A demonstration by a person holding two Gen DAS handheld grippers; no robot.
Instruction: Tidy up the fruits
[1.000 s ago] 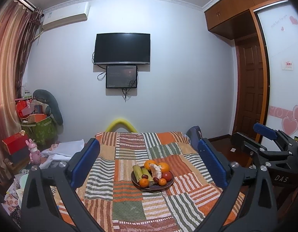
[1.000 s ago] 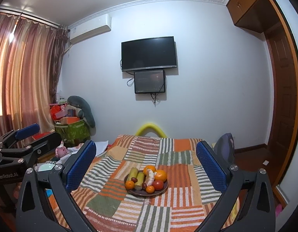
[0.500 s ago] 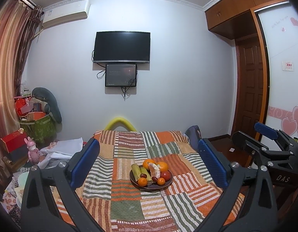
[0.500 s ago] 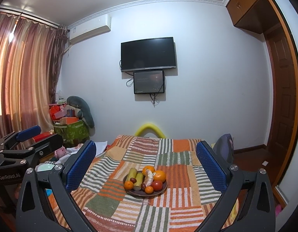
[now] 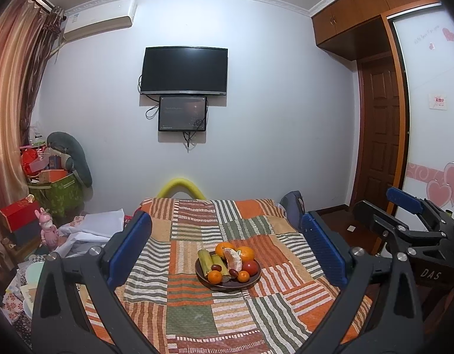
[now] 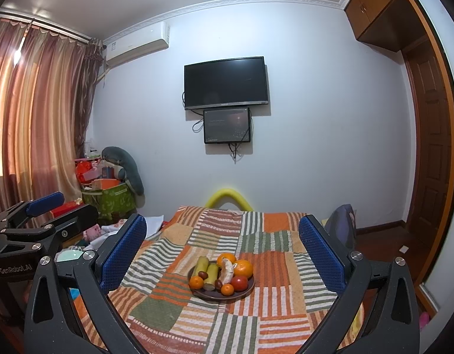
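Both the left tool (image 5: 227,247) and the right tool (image 6: 222,250) are hovering wide open and empty above the quilt-covered bed (image 5: 197,315), where the fruit plate (image 5: 227,285) is sitting mid-quilt.

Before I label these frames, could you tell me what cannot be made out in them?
- Plate floor: covered by the piled fruit in both wrist views.
- Small dark fruits: too small to identify.
- Near edge of the patchwork cloth: cut off by the left gripper and frame bottom.
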